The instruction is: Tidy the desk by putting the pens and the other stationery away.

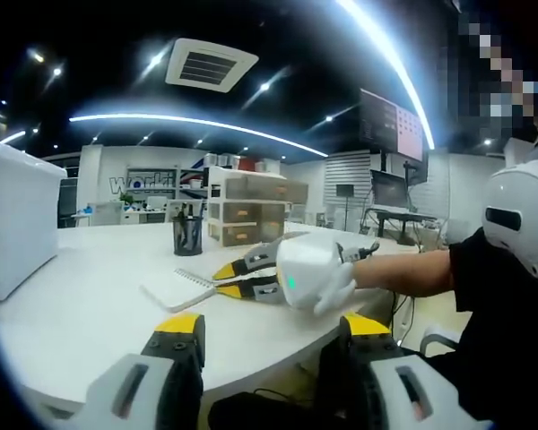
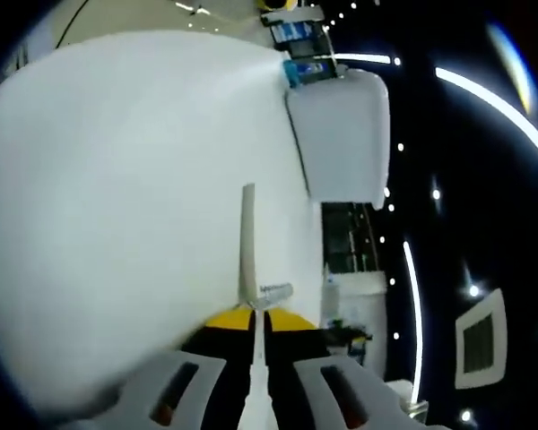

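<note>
A white spiral notebook [image 1: 177, 288] lies on the white desk [image 1: 81, 305]. In the left gripper view my right gripper [image 1: 226, 279] comes in from the right, its yellow-tipped jaws closed on the notebook's near edge. In the right gripper view the right gripper [image 2: 253, 321] is shut on a thin pale sheet [image 2: 248, 242] seen edge-on, which looks like that notebook. A black mesh pen cup [image 1: 187, 235] with pens stands further back on the desk. My left gripper [image 1: 273, 327] is open with nothing between its jaws, back at the desk's near edge.
A tall white box [image 1: 18, 219] stands on the desk at the left, and a drawer unit [image 1: 251, 210] sits behind the pen cup. A person's gloved hand [image 1: 339, 282] and dark sleeve reach in from the right. A white box [image 2: 345, 134] stands beyond the desk surface [image 2: 117, 179].
</note>
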`<state>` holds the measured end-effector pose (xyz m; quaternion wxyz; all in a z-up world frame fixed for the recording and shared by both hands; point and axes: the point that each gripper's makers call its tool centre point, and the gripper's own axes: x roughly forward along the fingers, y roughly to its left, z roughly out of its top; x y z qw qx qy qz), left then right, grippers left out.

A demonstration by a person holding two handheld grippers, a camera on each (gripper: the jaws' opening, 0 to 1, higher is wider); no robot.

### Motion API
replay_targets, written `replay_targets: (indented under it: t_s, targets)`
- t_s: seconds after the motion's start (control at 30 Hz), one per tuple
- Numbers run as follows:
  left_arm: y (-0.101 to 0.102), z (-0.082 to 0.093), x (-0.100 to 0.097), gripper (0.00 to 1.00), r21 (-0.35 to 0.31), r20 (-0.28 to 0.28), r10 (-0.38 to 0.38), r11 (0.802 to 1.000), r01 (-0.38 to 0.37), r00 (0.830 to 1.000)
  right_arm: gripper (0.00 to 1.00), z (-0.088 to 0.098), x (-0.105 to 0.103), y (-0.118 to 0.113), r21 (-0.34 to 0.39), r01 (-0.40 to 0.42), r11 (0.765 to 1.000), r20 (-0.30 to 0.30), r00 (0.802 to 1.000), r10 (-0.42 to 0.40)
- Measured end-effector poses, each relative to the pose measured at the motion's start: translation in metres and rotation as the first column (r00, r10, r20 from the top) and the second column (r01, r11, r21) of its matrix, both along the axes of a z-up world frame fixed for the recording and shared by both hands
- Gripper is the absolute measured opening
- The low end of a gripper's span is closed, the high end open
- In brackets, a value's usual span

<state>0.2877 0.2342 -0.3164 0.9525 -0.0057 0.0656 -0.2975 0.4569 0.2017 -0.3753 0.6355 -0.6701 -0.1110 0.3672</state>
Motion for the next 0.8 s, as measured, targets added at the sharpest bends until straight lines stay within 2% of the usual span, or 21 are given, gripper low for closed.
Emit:
replay_targets:
  t_s: [0.2,0.23,0.33,0.53,0.6,0.8]
  targets:
    - [0.001,0.000,0.000,0.60,0.000,0.000,0.000,1.000,0.000,1.000,0.00,0.005,0.004,-0.002,0.019,0.016,1.000,0.016,1.000,-0.017]
    - [0.001,0.000,0.000,0.60,0.000,-0.001,0.000,1.000,0.000,1.000,0.00,0.007,0.003,-0.002,0.051,0.021,0.998,-0.003,1.000,-0.021]
    - [0.001,0.001,0.000,0.60,-0.001,0.001,-0.001,1.000,0.001,1.000,0.00,0.015,0.004,-0.001,0.065,0.014,0.998,0.019,1.000,-0.015]
    - [0.001,0.001,0.000,0.60,0.000,0.001,-0.003,1.000,0.003,1.000,0.00,0.034,0.002,-0.001,0.127,-0.003,0.992,0.033,0.999,-0.001]
    - [0.000,0.001,0.000,0.60,0.000,0.002,-0.004,1.000,0.004,1.000,0.00,0.042,0.000,-0.002,0.138,-0.018,0.990,0.064,0.998,0.009]
    - [-0.003,0.004,-0.001,0.60,0.003,0.007,-0.009,1.000,0.009,1.000,0.00,0.064,-0.008,-0.004,0.190,-0.048,0.981,0.094,0.995,0.030]
